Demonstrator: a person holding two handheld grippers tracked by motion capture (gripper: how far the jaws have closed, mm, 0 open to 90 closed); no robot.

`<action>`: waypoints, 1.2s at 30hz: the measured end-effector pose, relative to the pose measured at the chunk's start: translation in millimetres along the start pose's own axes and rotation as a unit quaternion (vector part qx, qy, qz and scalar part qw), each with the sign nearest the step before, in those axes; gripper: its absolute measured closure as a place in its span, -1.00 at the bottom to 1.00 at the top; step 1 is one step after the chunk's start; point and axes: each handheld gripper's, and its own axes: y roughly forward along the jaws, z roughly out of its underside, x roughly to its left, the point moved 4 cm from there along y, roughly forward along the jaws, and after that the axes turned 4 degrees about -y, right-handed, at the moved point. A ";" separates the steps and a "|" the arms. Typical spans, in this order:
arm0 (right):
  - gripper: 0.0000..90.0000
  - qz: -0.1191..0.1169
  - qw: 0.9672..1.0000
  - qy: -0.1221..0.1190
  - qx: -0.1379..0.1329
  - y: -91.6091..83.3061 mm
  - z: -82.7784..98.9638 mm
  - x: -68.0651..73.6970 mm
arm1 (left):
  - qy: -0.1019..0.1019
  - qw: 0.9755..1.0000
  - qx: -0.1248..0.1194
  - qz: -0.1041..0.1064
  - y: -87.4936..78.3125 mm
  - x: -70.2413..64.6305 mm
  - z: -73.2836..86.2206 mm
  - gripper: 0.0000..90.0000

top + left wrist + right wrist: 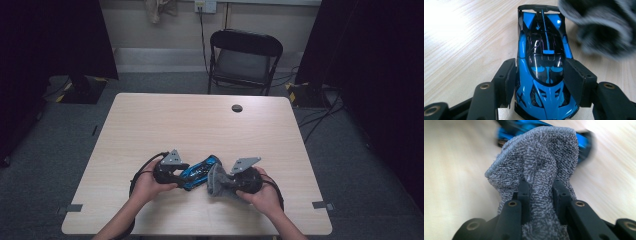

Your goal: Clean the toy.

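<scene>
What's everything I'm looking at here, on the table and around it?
toy car: one, blue and black, on the table near its front edge, between the left jaws
cloth: one, grey towelling, bunched in the right jaws, beside the car
table: one, light wood, middle of the room, with a round dark hole near its far edge
folding chair: one, black, behind the table
wall socket: one, pale, on the back wall, a cable hanging from it
left gripper: one, black, jaws on either side of the car
right gripper: one, black, jaws pinching the cloth
hands: two, each holding a gripper
</scene>
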 end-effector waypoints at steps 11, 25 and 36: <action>0.62 -0.090 0.993 -0.081 0.008 47.3 -29.5 55.0 | -0.002 1.000 -0.002 0.002 -0.1 -0.2 0.4 -0.02; 0.63 -0.055 0.998 -0.040 0.015 50.9 -22.0 21.5 | -0.001 1.000 -0.005 -0.002 -0.4 -0.3 1.4 -0.02; 0.63 -0.022 1.000 -0.010 0.017 38.0 -6.7 -3.8 | -0.002 1.000 -0.006 -0.002 -0.4 -0.3 1.5 -0.02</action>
